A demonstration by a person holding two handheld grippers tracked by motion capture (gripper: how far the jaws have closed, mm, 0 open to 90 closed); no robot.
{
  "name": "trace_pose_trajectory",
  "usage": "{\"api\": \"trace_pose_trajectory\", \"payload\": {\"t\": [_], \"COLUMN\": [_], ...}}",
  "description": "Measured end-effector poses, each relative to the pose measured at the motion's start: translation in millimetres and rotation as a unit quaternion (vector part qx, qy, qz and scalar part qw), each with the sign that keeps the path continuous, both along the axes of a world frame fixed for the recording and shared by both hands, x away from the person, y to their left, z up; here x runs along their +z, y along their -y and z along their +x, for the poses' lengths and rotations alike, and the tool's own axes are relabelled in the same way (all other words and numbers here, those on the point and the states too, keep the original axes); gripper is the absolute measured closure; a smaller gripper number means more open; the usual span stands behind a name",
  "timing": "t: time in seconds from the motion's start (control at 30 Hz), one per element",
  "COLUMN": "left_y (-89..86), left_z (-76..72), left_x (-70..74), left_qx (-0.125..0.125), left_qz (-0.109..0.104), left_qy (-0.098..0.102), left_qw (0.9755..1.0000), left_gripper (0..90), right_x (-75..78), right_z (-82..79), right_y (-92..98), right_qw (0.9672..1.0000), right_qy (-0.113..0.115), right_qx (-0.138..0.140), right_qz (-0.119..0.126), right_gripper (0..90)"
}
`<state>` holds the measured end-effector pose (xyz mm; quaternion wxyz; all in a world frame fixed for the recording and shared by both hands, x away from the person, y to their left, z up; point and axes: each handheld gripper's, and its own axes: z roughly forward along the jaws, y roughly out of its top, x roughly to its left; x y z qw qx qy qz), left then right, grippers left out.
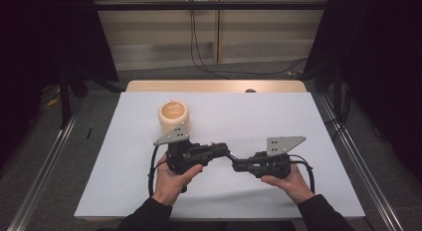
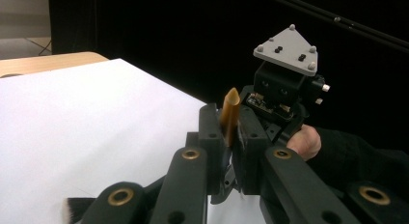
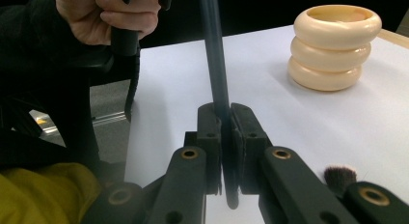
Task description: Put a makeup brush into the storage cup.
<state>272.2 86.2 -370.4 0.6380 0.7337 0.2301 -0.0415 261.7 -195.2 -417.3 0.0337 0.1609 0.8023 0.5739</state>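
The left gripper point(image 1: 219, 150) is clamped on the tan end of a slim dark-handled brush point(image 2: 230, 113); the right gripper point(image 1: 243, 165) grips the same brush's black stem point(image 3: 215, 64), tips nearly meeting. A cream ribbed ring-stacked holder point(image 1: 174, 116) stands beyond the left gripper. Both hands point(image 1: 171, 178) hold level, low above the white table point(image 1: 278, 116).

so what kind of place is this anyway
Probably a lab or recording studio, not a home. A white table stands inside a metal rail frame, black curtains hang at both sides, and cables trail along the floor behind.
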Motion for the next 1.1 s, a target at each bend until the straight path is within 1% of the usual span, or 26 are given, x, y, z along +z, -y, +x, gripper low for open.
{"api": "trace_pose_trajectory", "payload": {"t": [0.13, 0.2, 0.23, 0.27, 0.3, 0.33, 0.37, 0.4, 0.47, 0.5, 0.53, 0.57, 0.63, 0.7, 0.73, 0.8, 0.83, 0.87, 0.9, 0.93, 0.97, 1.0, 1.07, 1.1], "left_y": [1.5, 2.9, 2.3, 3.1, 3.0, 3.2, 2.9, 2.2, 1.6, 1.7, 0.9, 0.6, -0.1, -0.4, -0.5, -1.5, -1.4, -2.3, -3.5, -4.1, -5.4, -6.2, -8.4, -8.8], "left_z": [-0.3, -0.7, -0.4, -1.2, -1.4, -1.6, -0.7, 0.7, 1.0, 1.4, 2.1, 2.1, 2.4, 2.2, 2.3, 3.0, 2.8, 3.4, 4.4, 5.0, 5.4, 5.7, 6.1, 6.0], "left_x": [1.5, 3.5, 4.7, 5.6, 6.2, 6.0, 4.8, 3.5, 1.5, 0.6, 0.4, 0.4, 0.6, 0.6, 0.6, 0.3, 0.2, 0.3, -0.3, -0.9, -1.2, -1.5, -1.7, -1.8], "left_qx": [0.002, 0.006, 0.003, 0.004, 0.004, 0.008, 0.008, 0.011, 0.014, 0.015, 0.017, 0.019, 0.022, 0.025, 0.026, 0.028, 0.031, 0.04, 0.042, 0.042, 0.044, 0.047, 0.049, 0.051], "left_qz": [0.001, 0.001, 0.006, 0.004, 0.008, 0.012, 0.012, 0.016, 0.016, 0.014, 0.022, 0.023, 0.027, 0.025, 0.026, 0.028, 0.026, 0.038, 0.039, 0.035, 0.039, 0.039, 0.044, 0.043], "left_qy": [0.0, 0.001, 0.006, 0.004, 0.006, 0.007, 0.004, 0.003, 0.001, -0.003, -0.001, 0.0, 0.003, -0.001, 0.001, -0.003, -0.006, -0.006, -0.006, -0.009, -0.008, -0.009, -0.006, -0.01], "left_qw": [1.0, 1.0, 1.0, 1.0, 0.9999, 0.9999, 0.9999, 0.9998, 0.9998, 0.9998, 0.9996, 0.9996, 0.9994, 0.9994, 0.9993, 0.9992, 0.9992, 0.9985, 0.9983, 0.9984, 0.9982, 0.9981, 0.9978, 0.9978], "left_gripper": [84.2, 84.2, 84.2, 84.2, 84.2, 84.2, 84.2, 84.2, 84.2, 84.2, 84.2, 84.2, 84.2, 84.2, 84.2, 84.2, 84.2, 84.2, 84.2, 84.2, 84.2, 84.2, 84.2, 84.2], "right_x": [-0.2, 0.0, 0.2, 0.9, 1.2, 1.2, 1.0, 0.7, 0.3, 0.2, 0.2, -0.3, 0.1, 0.8, 1.1, 1.2, 1.3, 1.3, 1.6, 2.0, 2.2, 2.2, 2.0, 1.6], "right_z": [0.4, 0.7, 0.8, 0.5, 0.4, 0.3, 0.3, 0.4, 0.3, 0.2, 0.0, 0.5, 0.1, -0.5, -0.5, -0.4, -0.7, -0.8, -1.1, -1.5, -1.8, -1.3, -0.5, 0.2], "right_y": [0.6, 2.1, 2.2, 2.4, 2.6, 2.7, 2.9, 3.6, 2.7, 2.5, 2.7, 2.5, 3.3, 3.9, 4.3, 5.0, 5.2, 5.3, 5.6, 5.6, 5.9, 6.1, 7.0, 7.6], "right_qw": [1.0, 1.0, 0.9999, 0.9999, 0.9999, 0.9999, 0.9999, 0.9998, 0.9999, 0.9999, 0.9999, 0.9998, 0.9998, 0.9997, 0.9997, 0.9995, 0.9994, 0.9994, 0.9993, 0.9992, 0.9989, 0.9988, 0.9978, 0.9979], "right_qy": [-0.001, -0.003, -0.002, -0.001, -0.003, -0.003, -0.003, -0.004, -0.003, -0.004, -0.003, -0.005, -0.006, -0.006, -0.005, -0.007, -0.002, -0.001, 0.001, 0.004, 0.004, 0.003, 0.002, 0.001], "right_qx": [0.001, -0.005, -0.005, -0.008, -0.006, -0.006, -0.008, -0.01, -0.01, -0.009, -0.011, -0.011, -0.014, -0.017, -0.018, -0.024, -0.03, -0.031, -0.033, -0.038, -0.045, -0.047, -0.065, -0.064], "right_qz": [0.002, 0.008, 0.009, 0.01, 0.014, 0.013, 0.013, 0.015, 0.012, 0.012, 0.01, 0.015, 0.014, 0.016, 0.017, 0.018, 0.016, 0.016, 0.016, 0.014, 0.013, 0.015, 0.012, 0.015], "right_gripper": [82.5, 82.0, 81.8, 81.4, 81.1, 80.1, 78.6, 77.6, 74.4, 74.0, 72.9, 72.0, 66.6, 63.2, 60.1, 53.2, 50.8, 48.7, 46.4, 43.5, 40.5, 38.2, 31.1, 30.2]}}
